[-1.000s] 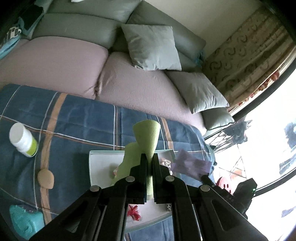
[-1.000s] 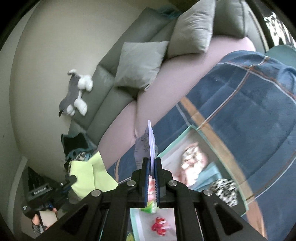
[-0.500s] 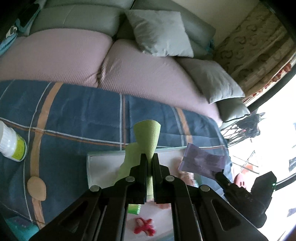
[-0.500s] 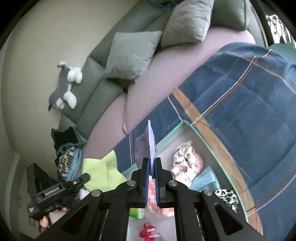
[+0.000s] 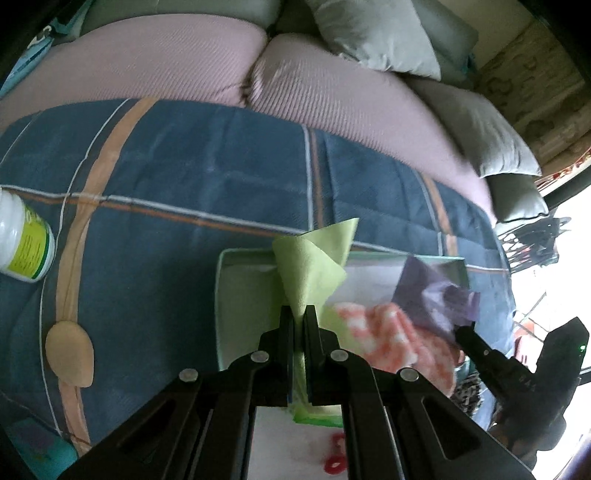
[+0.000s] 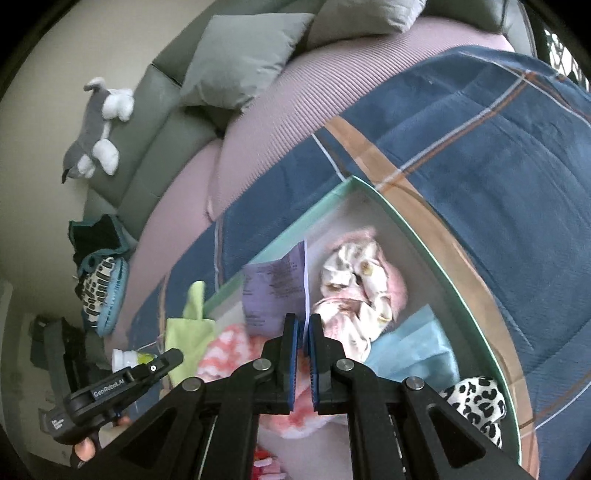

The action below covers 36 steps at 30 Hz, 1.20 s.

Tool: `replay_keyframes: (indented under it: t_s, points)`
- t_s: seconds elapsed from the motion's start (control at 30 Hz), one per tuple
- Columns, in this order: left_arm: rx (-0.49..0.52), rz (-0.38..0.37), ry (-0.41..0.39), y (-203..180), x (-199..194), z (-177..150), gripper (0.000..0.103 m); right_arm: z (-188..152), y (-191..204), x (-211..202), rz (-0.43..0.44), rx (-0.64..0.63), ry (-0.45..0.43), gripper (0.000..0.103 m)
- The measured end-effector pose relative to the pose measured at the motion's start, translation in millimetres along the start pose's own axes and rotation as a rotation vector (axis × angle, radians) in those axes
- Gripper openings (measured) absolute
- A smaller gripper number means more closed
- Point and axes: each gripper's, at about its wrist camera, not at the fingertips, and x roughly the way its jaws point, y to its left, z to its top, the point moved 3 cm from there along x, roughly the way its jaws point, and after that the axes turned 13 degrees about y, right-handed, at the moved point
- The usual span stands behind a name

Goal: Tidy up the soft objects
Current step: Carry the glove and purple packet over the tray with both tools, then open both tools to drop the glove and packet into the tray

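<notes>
My left gripper [image 5: 298, 314] is shut on a lime green cloth [image 5: 314, 266] and holds it over the near left part of a pale green tray [image 5: 221, 295]. My right gripper [image 6: 303, 323] is shut on a purple printed sheet [image 6: 275, 286], held over the same tray [image 6: 424, 236]. The tray holds a pink-and-white knit piece [image 5: 384, 332], a pink patterned bundle [image 6: 362, 280], a light blue cloth [image 6: 413, 350] and a leopard-print item [image 6: 476, 402]. The right gripper also shows in the left wrist view [image 5: 461, 328], and the left one in the right wrist view [image 6: 173, 358].
The tray lies on a blue plaid blanket [image 5: 184, 177] in front of a mauve sofa [image 5: 166, 59] with grey cushions [image 5: 373, 33]. A white bottle with a green label [image 5: 22, 236] and a tan pad [image 5: 70, 350] lie at left. A plush husky [image 6: 96, 125] sits on the sofa back.
Both grippers have moved down and closer over the tray, each still holding its piece. The green cloth has unfurled a little.
</notes>
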Motion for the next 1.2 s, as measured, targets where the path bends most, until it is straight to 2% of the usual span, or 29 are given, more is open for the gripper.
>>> replay_keyframes:
  t_s: [0.33, 0.63, 0.7, 0.77, 0.8, 0.9, 1.07, 1.13, 1.17, 1.2]
  points:
    - [-0.012, 0.092, 0.017, 7, 16, -16, 0.004, -1, -3, 4, -0.096, -0.003, 0.020, 0.008]
    - [-0.011, 0.106, -0.015, 2, 4, -22, 0.007, 0, 1, 2, -0.106, -0.006, 0.023, 0.009]
    - [-0.008, 0.113, -0.022, -1, 1, -21, 0.012, 0, 3, 0, -0.110, -0.009, 0.024, 0.011]
    - [-0.006, 0.111, -0.029, -3, -5, -23, 0.030, 0, 3, -2, -0.114, -0.010, 0.024, 0.012]
    - [-0.007, 0.109, -0.033, -5, -7, -24, 0.033, 0, 4, -3, -0.118, -0.010, 0.024, 0.012]
    - [-0.008, 0.106, -0.041, -7, -14, -23, 0.037, 1, 4, -5, -0.123, -0.011, 0.023, 0.013]
    - [-0.005, 0.098, -0.065, -8, -28, -32, 0.050, 1, 10, -14, -0.131, -0.029, 0.012, 0.014]
    - [-0.001, 0.096, -0.072, -8, -34, -34, 0.056, 0, 13, -18, -0.138, -0.035, 0.005, 0.018]
    - [0.002, 0.095, -0.076, -9, -36, -35, 0.062, 0, 14, -19, -0.137, -0.037, 0.003, 0.024]
    - [0.004, 0.096, -0.083, -10, -38, -37, 0.063, 0, 14, -20, -0.137, -0.039, 0.001, 0.027]
